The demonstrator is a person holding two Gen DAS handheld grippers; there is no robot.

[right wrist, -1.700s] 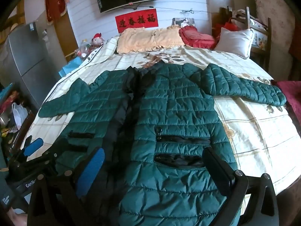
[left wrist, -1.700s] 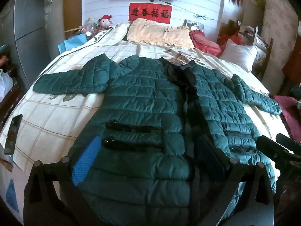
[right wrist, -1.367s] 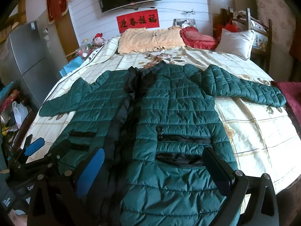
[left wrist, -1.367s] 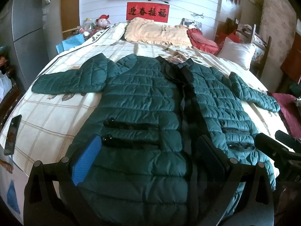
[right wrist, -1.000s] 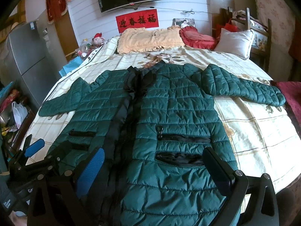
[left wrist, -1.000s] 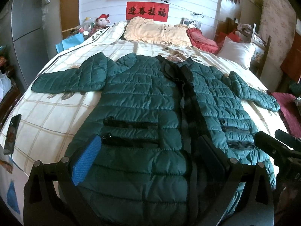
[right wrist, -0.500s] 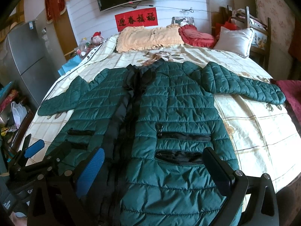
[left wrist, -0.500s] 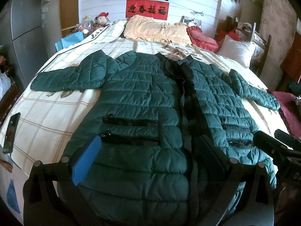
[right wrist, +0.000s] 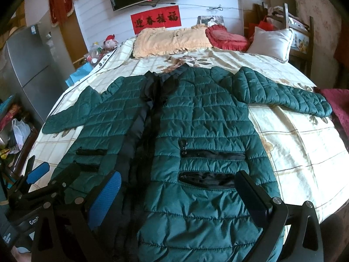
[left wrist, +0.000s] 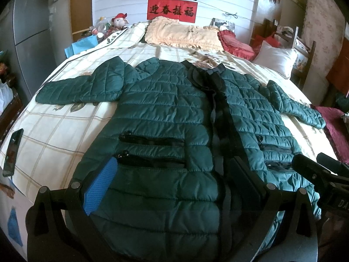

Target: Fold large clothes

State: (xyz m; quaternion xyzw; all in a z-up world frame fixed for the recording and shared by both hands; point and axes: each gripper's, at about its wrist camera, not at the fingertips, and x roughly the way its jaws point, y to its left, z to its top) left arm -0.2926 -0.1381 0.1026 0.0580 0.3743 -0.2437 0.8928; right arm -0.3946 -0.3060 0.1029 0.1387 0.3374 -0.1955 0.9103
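Note:
A large dark green quilted jacket [left wrist: 165,118] lies flat and face up on the bed, both sleeves spread out, black front placket down its middle. It also shows in the right wrist view [right wrist: 202,128]. My left gripper [left wrist: 172,179] is open and empty, hovering over the jacket's lower left panel near its zip pockets. My right gripper [right wrist: 176,192] is open and empty over the lower right panel by its pockets. Each gripper shows at the edge of the other's view, the right one [left wrist: 316,174] and the left one [right wrist: 50,181].
The bed [left wrist: 54,135] has a cream checked cover. A peach pillow [left wrist: 183,32], a red cushion [left wrist: 235,43] and a white pillow [left wrist: 277,59] sit at the head. A phone [left wrist: 12,150] lies at the bed's left edge. A grey fridge [left wrist: 28,28] stands on the left.
Both grippers have stayed open over the jacket's hem, drifting slightly closer and lower. The jacket has not moved.

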